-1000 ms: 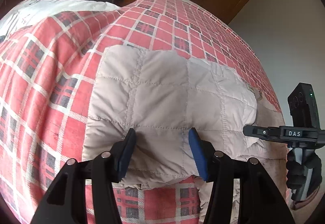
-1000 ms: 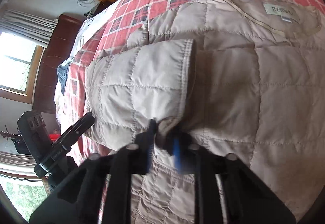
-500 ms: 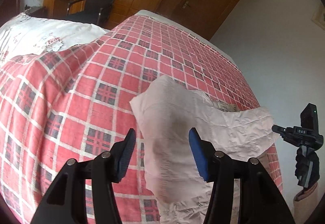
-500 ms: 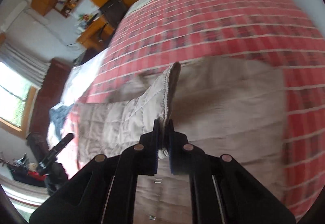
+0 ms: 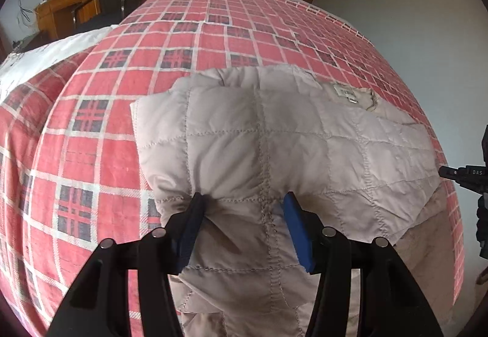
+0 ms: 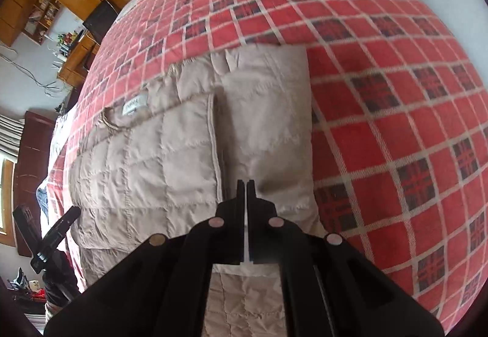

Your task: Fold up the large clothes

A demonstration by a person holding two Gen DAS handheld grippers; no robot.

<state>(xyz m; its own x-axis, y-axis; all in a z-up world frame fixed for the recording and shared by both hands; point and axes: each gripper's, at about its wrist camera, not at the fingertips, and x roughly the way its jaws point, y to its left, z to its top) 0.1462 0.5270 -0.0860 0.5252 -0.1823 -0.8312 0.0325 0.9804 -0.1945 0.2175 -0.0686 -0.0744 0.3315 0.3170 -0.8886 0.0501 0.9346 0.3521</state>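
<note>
The beige quilted padded jacket (image 5: 274, 154) lies folded on the red plaid bed cover (image 5: 91, 138). The left gripper (image 5: 244, 215) has spread jaws over its near edge. The right gripper (image 6: 245, 184) jaws are pressed together, holding nothing, above the jacket.

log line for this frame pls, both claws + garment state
left claw: open, straddling quilted jacket | right claw: shut, nothing visibly pinched | jacket: folded on plaid blanket, label up
</note>
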